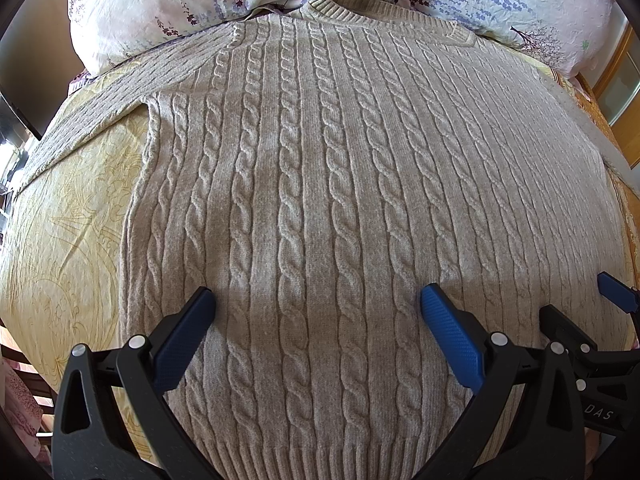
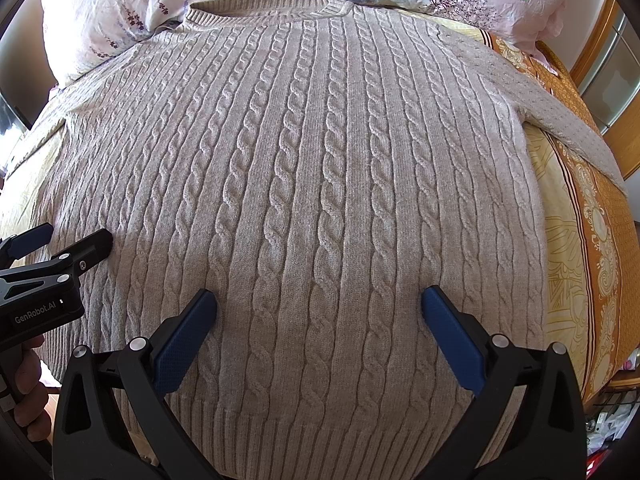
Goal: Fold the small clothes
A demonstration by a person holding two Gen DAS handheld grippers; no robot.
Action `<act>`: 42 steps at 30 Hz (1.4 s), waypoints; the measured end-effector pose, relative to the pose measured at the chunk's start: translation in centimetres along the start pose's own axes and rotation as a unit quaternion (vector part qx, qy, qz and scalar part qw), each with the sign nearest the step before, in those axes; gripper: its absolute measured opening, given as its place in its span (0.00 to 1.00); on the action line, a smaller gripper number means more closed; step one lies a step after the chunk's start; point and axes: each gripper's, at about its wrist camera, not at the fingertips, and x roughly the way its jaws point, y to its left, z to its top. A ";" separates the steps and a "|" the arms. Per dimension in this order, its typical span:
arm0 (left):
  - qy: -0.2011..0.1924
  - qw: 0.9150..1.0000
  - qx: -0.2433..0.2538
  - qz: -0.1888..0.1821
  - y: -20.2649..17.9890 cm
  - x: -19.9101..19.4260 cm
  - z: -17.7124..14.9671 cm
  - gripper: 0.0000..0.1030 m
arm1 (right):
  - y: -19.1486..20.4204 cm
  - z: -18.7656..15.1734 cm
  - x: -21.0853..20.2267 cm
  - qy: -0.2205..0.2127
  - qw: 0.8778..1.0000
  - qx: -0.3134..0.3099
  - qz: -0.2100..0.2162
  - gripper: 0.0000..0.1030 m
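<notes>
The beige cable-knit sweater lies spread flat on the bed, collar toward the pillows, while left tongs and right tongs hover spread and empty above its hem, probably poised to start folding.

Left gripper: black plastic arms with triangular cut-outs, silver rivet heads, blue textured pads. Right gripper: same build. White "GenRobot.AI" lettering on black housing. Bare skin of left hand on handle.
</notes>
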 end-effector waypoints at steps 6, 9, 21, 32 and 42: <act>0.000 1.000 0.000 0.000 0.0 0.0 0.0 0.98 | 0.0 0.0 0.0 0.000 1.000 0.000 0.000 0.99; 0.000 1.000 0.000 0.000 0.0 0.0 0.0 0.98 | 0.0 0.0 0.0 0.000 1.000 0.000 0.000 0.99; 0.000 1.000 0.000 0.000 0.0 0.0 0.0 0.98 | 0.0 0.0 0.0 0.000 1.000 0.000 0.000 0.99; 0.004 1.000 -0.002 0.000 -0.2 0.0 0.1 0.98 | 0.0 -0.2 -0.1 -0.023 0.999 -0.024 0.010 0.99; 0.004 1.000 -0.012 0.003 0.1 0.2 0.5 0.98 | -4.8 0.8 -1.8 -0.079 0.990 0.016 0.118 0.99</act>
